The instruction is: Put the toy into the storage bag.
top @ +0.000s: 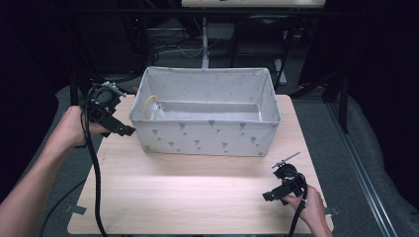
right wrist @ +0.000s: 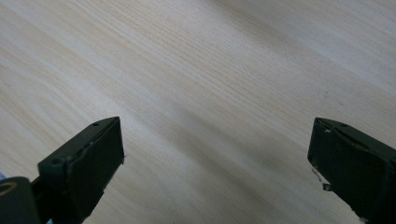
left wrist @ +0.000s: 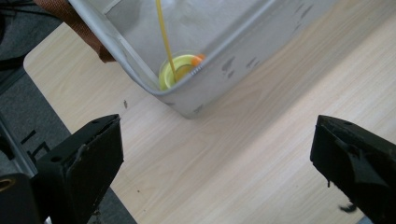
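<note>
A grey fabric bin [top: 207, 133] with a small printed pattern stands at the back middle of the light wooden table [top: 197, 192]. Inside its left corner lies a yellow-green round thing [left wrist: 176, 71] with an orange bit and a thin yellow strap [top: 148, 102] rising from it. My left gripper [top: 121, 129] hovers just left of the bin's front corner, open, nothing between its jaws. My right gripper [top: 271, 195] rests low near the table's front right, open over bare wood [right wrist: 210, 93].
Dark stands, cables and a white post [top: 204, 44] fill the space behind the table. Grey floor [top: 356, 163] lies to the right. A brown cloth-like edge [left wrist: 70, 18] shows past the bin's far side in the left gripper view.
</note>
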Motion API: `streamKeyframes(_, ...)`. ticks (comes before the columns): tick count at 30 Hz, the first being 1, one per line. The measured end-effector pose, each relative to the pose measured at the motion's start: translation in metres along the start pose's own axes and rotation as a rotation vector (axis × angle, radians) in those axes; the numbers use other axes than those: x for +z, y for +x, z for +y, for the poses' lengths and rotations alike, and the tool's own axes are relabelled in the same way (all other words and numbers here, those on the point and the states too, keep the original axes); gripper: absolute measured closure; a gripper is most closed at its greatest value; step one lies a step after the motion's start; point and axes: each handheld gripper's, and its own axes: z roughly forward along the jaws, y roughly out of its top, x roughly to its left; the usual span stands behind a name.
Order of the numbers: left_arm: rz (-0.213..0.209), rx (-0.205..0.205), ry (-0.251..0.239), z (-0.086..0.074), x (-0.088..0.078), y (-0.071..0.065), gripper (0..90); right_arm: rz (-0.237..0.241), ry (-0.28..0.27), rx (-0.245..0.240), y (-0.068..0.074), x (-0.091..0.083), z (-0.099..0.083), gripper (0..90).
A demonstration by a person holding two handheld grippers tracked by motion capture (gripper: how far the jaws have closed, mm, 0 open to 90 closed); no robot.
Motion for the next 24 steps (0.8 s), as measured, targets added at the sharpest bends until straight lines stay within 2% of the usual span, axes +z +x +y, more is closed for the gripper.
streamKeyframes(1, -0.001, -0.003, -0.009, -0.005, 0.0, -0.003, 2.3, -0.007, -0.011, 0.003, 0.0, 0.0, -0.001, 3.2)
streamKeyframes(2, 0.006, -0.003, -0.012, -0.01, 0.0, -0.005, 1.9, -0.01, 0.008, -0.014, -0.001, -0.001, 0.0, 3.2)
streamKeyframes(6, 0.004, -0.004, -0.017, -0.032, 0.004, -0.018, 0.3, -0.006, 0.01, -0.006, -0.001, 0.0, 0.0, 3.3)
streamKeyframes(10, 0.008, -0.009, -0.006, -0.055, 0.018, -0.029, 0.2, -0.008, 0.013, -0.01, -0.001, -0.001, 0.0, 3.3)
streamKeyframes(12, 0.003, -0.024, -0.007, -0.066, 0.025, -0.033, 0.2, -0.006, 0.009, -0.004, -0.001, 0.0, 0.0, 3.3)
streamKeyframes(14, 0.008, -0.032, 0.003, -0.075, 0.032, -0.035, 0.2, -0.008, 0.006, -0.004, 0.0, 0.0, 0.0, 3.2)
streamKeyframes(15, 0.008, -0.042, 0.0, -0.08, 0.036, -0.035, 0.1, -0.002, -0.028, 0.013, 0.001, 0.002, -0.001, 3.2)
streamKeyframes(17, -0.003, -0.057, 0.001, -0.088, 0.042, -0.036, 0.1, -0.012, 0.013, -0.019, 0.0, -0.001, 0.0, 3.3)
streamKeyframes(19, -0.003, -0.066, 0.005, -0.094, 0.049, -0.037, 0.1, -0.012, 0.015, -0.012, 0.0, -0.001, 0.0, 3.3)
streamKeyframes(20, -0.002, -0.066, 0.009, -0.097, 0.052, -0.038, 0.1, -0.008, -0.003, -0.008, 0.0, 0.0, 0.0, 3.2)
streamKeyframes(24, -0.017, -0.085, 0.001, -0.107, 0.063, -0.04, 0.1, -0.006, 0.013, -0.007, -0.001, 0.0, 0.0, 3.2)
